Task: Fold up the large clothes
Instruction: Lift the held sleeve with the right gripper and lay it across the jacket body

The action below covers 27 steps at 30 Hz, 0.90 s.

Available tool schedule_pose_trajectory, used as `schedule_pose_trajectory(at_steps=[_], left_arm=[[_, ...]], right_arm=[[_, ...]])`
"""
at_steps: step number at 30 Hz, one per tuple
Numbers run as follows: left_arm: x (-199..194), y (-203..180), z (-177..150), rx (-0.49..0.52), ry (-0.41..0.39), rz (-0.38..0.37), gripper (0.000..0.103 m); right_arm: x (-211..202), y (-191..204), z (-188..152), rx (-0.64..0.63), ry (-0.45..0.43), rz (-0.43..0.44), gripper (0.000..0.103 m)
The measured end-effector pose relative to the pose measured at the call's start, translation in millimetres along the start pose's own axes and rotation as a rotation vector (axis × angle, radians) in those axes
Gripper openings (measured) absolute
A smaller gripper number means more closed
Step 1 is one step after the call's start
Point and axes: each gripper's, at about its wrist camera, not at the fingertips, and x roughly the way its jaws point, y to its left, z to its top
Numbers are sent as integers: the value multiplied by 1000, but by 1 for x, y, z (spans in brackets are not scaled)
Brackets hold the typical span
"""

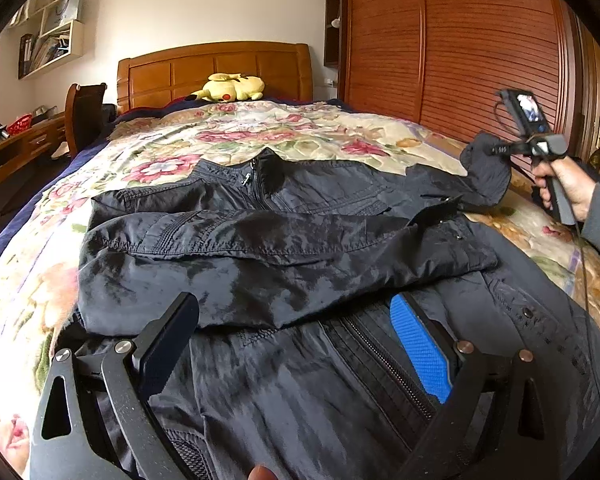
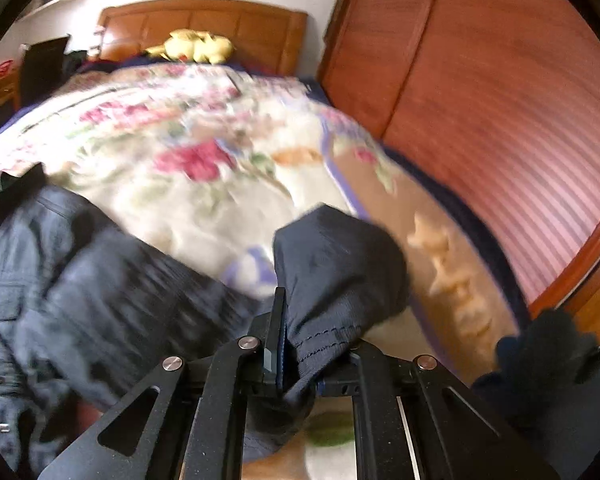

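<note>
- Two tools are ours here. The left tool (image 1: 296,344) hangs closest to us with its black finger and its blue-padded finger spread wide apart, gripping nothing, just above the lower front of the dark navy zip-front nylon jacket (image 1: 284,248).
- That jacket lies spread flat on the flowered quilt of the bed (image 1: 260,128), collar toward the headboard, with one sleeve already laid across the chest.
- We judge the first risk to be right under us: if the left tool drops onto the front panel, it could drag the slick cloth and pull the crossed sleeve askew.
- Further out, the right tool (image 2: 300,352) is clamped on the cuff of the jacket's other sleeve (image 2: 340,264), lifted clear of the quilt near the bed's right edge.
- We think the cuff could slip out, since only a narrow stitched hem sits between the jaws and the fabric looks smooth; a quick swing would make that more likely.
- The sleeve might also land bunched, not flat, leaving a lumpy fold.
- The right wrist view is smeared by motion, so we cannot tell how deep the hem sits in the grip.
- The jacket's bottom hem is cut off below the left wrist view.
- Farthest off, a yellow plush toy (image 1: 232,87) rests by the wooden headboard (image 1: 216,68), well apart from the work.
</note>
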Motion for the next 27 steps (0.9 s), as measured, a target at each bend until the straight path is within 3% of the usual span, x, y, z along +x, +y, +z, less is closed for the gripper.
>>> schedule_pose_trajectory(at_steps=[7, 15, 27], left_arm=[[-13, 7, 1, -18, -25, -1, 97], [-30, 16, 1, -20, -50, 4, 97], [-52, 38, -3, -19, -75, 49, 97]], right_arm=[[-76, 42, 18, -90, -114, 53, 10], [-147, 85, 13, -167, -217, 107, 10], [-209, 136, -5, -255, -280, 209, 10]])
